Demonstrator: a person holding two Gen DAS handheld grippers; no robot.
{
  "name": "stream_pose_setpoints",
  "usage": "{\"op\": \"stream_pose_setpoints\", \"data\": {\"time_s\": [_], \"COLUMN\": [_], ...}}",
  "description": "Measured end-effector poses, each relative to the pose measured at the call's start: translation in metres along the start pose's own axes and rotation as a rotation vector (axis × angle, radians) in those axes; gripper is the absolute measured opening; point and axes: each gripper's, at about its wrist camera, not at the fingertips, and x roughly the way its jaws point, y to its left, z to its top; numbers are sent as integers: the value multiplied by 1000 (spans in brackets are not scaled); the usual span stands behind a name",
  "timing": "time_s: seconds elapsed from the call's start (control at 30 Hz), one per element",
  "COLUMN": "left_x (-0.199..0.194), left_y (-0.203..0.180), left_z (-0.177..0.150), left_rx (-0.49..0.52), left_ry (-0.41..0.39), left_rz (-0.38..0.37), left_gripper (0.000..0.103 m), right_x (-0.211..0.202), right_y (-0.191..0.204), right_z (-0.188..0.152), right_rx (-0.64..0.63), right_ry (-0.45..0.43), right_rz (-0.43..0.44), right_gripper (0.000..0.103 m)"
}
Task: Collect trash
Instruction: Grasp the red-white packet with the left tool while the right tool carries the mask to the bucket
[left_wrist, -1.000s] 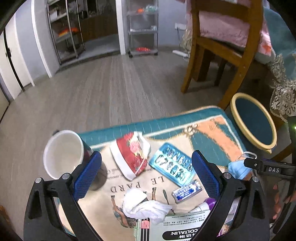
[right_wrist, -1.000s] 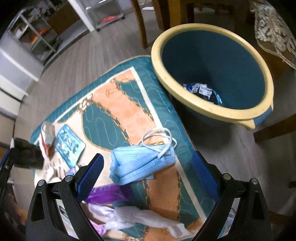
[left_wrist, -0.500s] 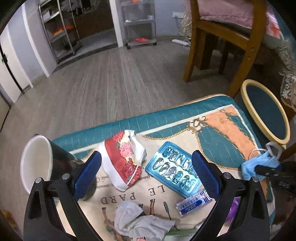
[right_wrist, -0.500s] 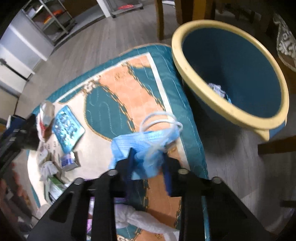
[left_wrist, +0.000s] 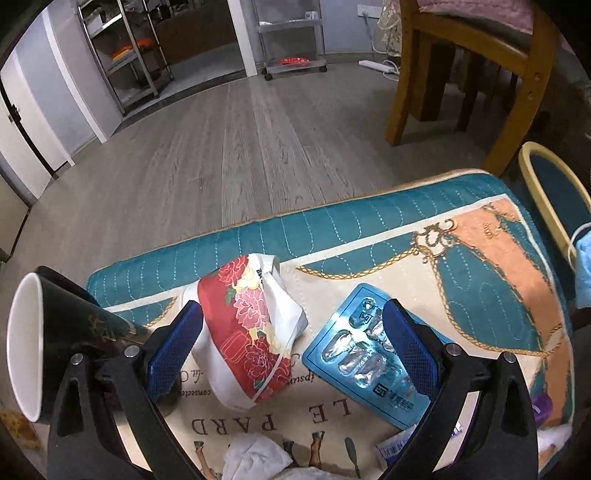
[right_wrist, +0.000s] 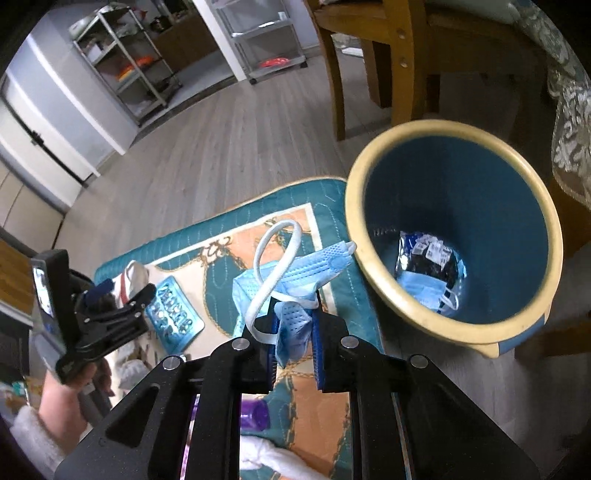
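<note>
right gripper (right_wrist: 293, 354) clenched on the blue face mask (right_wrist: 291, 273); carry it fully over the bin (right_wrist: 380, 295) rim before releasing so the loop doesn't snag.

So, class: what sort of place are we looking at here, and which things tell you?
Probably a home dining area: a wooden chair, a patterned floor mat on wood-look flooring, and metal storage shelves behind.

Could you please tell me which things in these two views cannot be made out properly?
- Bin contents, right wrist view: the crumpled wrapper print is too small to read.
- Blister pack, left wrist view: partly hidden behind the left gripper finger.
- Face mask, left wrist view: cut off by the frame edge.
- Purple item, right wrist view: mostly hidden behind the right gripper.
</note>
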Motion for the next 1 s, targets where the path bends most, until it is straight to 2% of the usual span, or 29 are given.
{"op": "stream_pose_setpoints", "data": {"time_s": [0.03,0.07,0.1,0.17,0.23,0.3,0.33,0.4,0.5,0.7,0.83,1.0], "left_x": [2,3,5,11,11,9,6,0,-13,-49,-83,-117], "left_y": [0,0,0,2,2,5,7,6,-1,-1,0,-23], "left_z": [1,2,2,2,2,3,4,5,7,23,37,46], "left_rx": [-4,-8,-14,-28,-23,-33,-43,-21,10,-37,-76,-38], "left_ry": [-1,-1,5,38,38,31,17,-7,-54,-134,-205,-273], "left_rz": [4,5,3,9,51,67,47,56,44,-75,-187,-249], "left_gripper": [94,89,79,66,55,34,31,22,21,21,21,21], "right_x": [1,1,2,1,0,-2,-3,-5,-9,-21,-39,-67], "right_y": [-1,-2,-2,-1,-1,0,1,1,-1,-9,-25,-52], "right_z": [-1,0,-1,-1,0,2,2,3,5,11,23,35], "right_rx": [6,10,11,6,-3,-14,-19,-28,-25,-18,27,79], "right_ry": [3,6,7,4,-5,-14,-19,-32,-45,-88,-141,-221], "right_rz": [2,3,5,7,5,-1,-5,-15,-17,-37,-34,-46], "right_gripper": [16,16,16,16,16,16,16,16,16,16,16,16]}}
